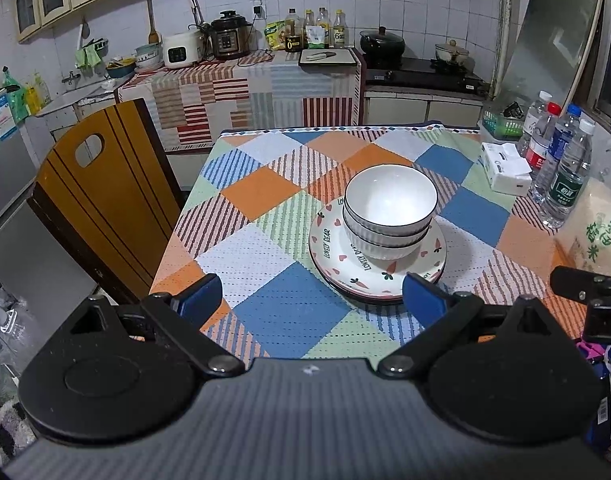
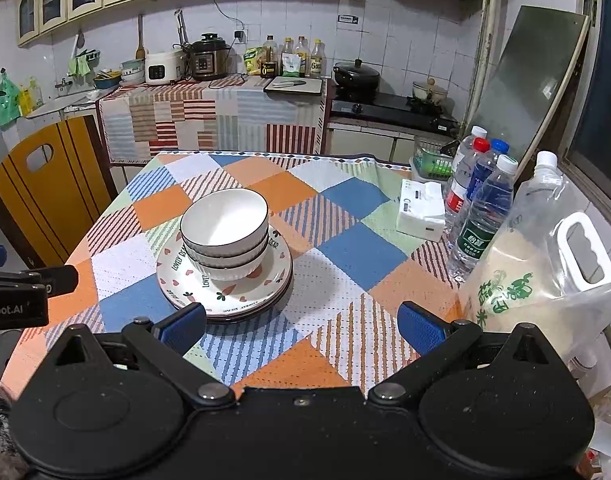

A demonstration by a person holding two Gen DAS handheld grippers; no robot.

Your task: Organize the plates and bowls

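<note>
A stack of white ribbed bowls (image 1: 389, 216) sits on a stack of patterned plates (image 1: 337, 258) on the checked tablecloth (image 1: 265, 312). My left gripper (image 1: 313, 300) is open and empty above the table's near edge, its right finger close to the plates' front rim. In the right wrist view the bowls (image 2: 224, 236) and plates (image 2: 229, 298) lie left of centre. My right gripper (image 2: 303, 326) is open and empty, its left finger near the plates' front rim. Each gripper shows at the edge of the other's view.
Several water bottles (image 2: 481, 216), a tissue box (image 2: 421, 210), a green basket (image 2: 433, 164) and a bag of rice (image 2: 545, 264) crowd the table's right side. A wooden chair (image 1: 97, 200) stands at the left. Counter with cookers and stove lies behind.
</note>
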